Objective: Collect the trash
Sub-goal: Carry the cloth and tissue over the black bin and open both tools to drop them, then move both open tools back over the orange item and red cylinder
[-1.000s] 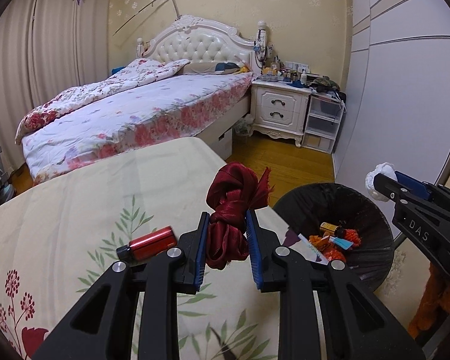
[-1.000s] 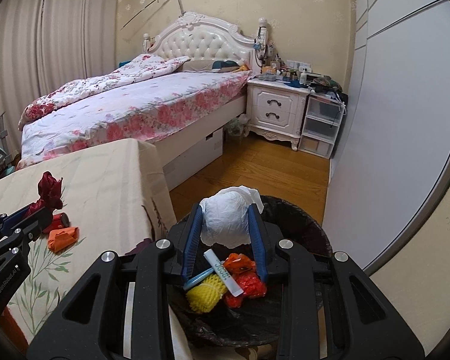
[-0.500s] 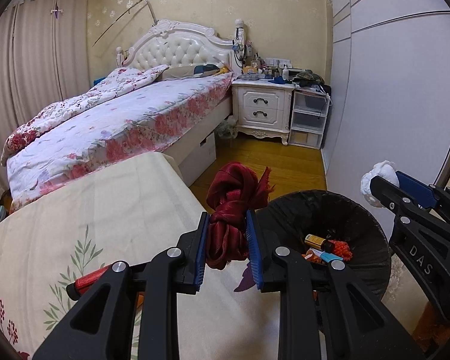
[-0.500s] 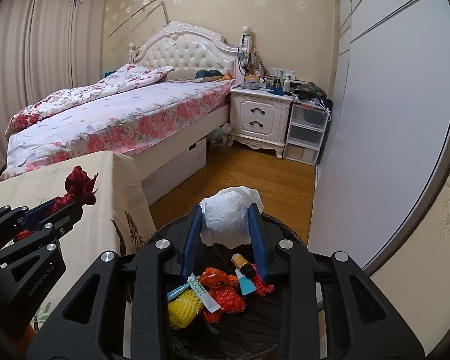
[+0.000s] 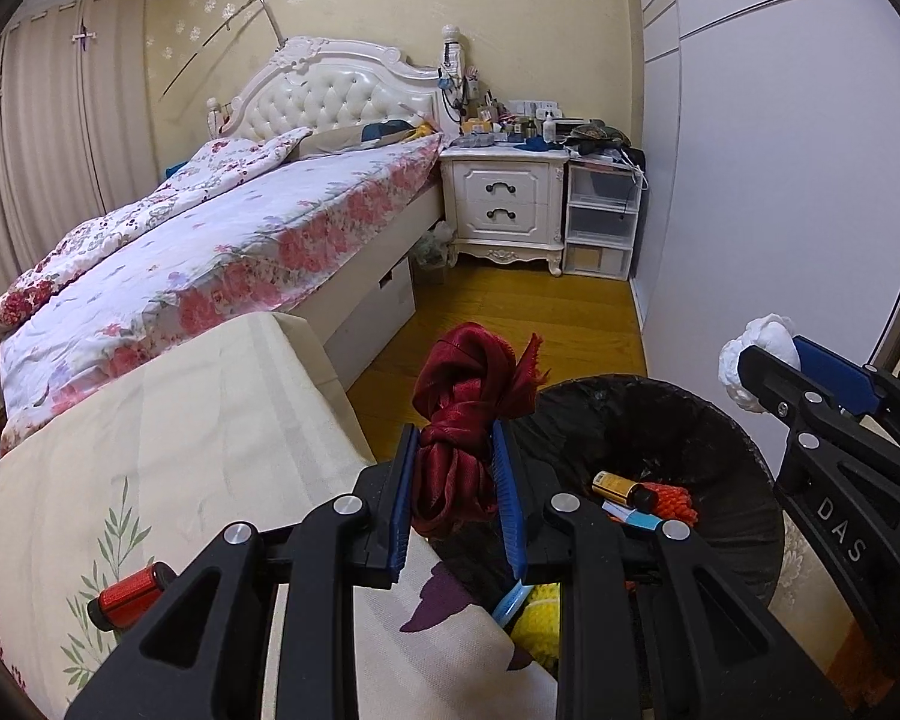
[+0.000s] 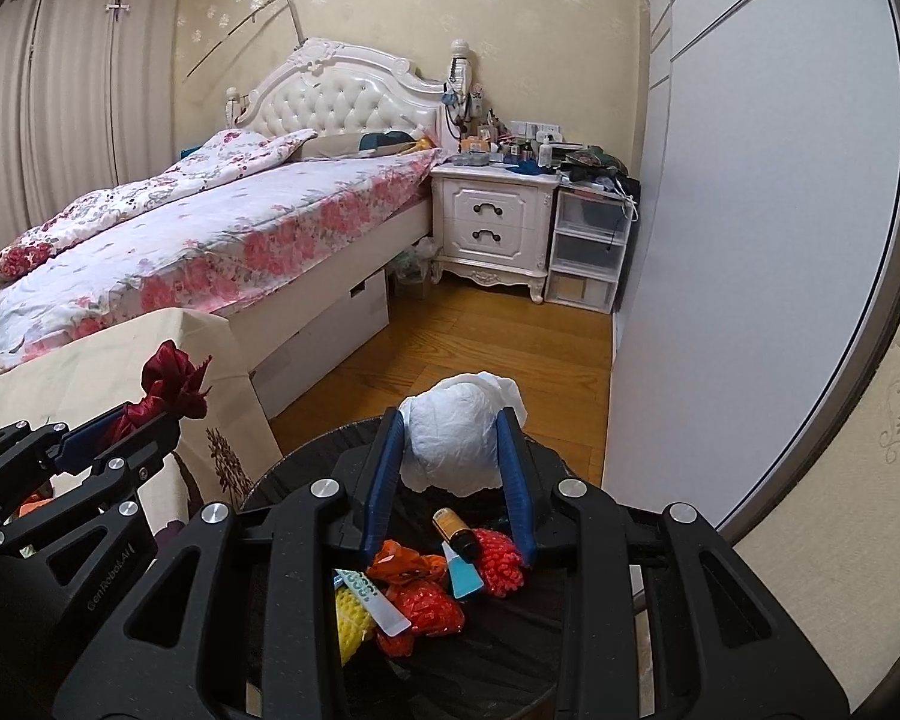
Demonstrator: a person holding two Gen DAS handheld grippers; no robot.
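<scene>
My left gripper [image 5: 455, 450] is shut on a knotted dark red ribbon [image 5: 471, 402] and holds it at the table's right edge, beside the rim of the black bin [image 5: 720, 420]. My right gripper [image 6: 450, 450] is shut on a crumpled white paper wad [image 6: 456, 438] above the bin [image 6: 306, 462]. The bin holds red and orange netting, a yellow net, a small brown bottle [image 6: 453, 525] and plastic strips. The right gripper with its wad [image 5: 756, 354] shows at the right of the left wrist view. The left gripper with the ribbon [image 6: 168, 390] shows at the left of the right wrist view.
A red cylinder [image 5: 129, 594] lies on the cream floral tablecloth [image 5: 150, 450] at my lower left. A bed [image 5: 240, 228] stands behind the table, with a white nightstand [image 5: 504, 204] and plastic drawers beside it. A grey wardrobe [image 6: 750, 240] runs along the right.
Both grippers have moved right with their loads. The ribbon has gone from over the tablecloth to the table's edge by the bin. The wad sits further over the bin.
</scene>
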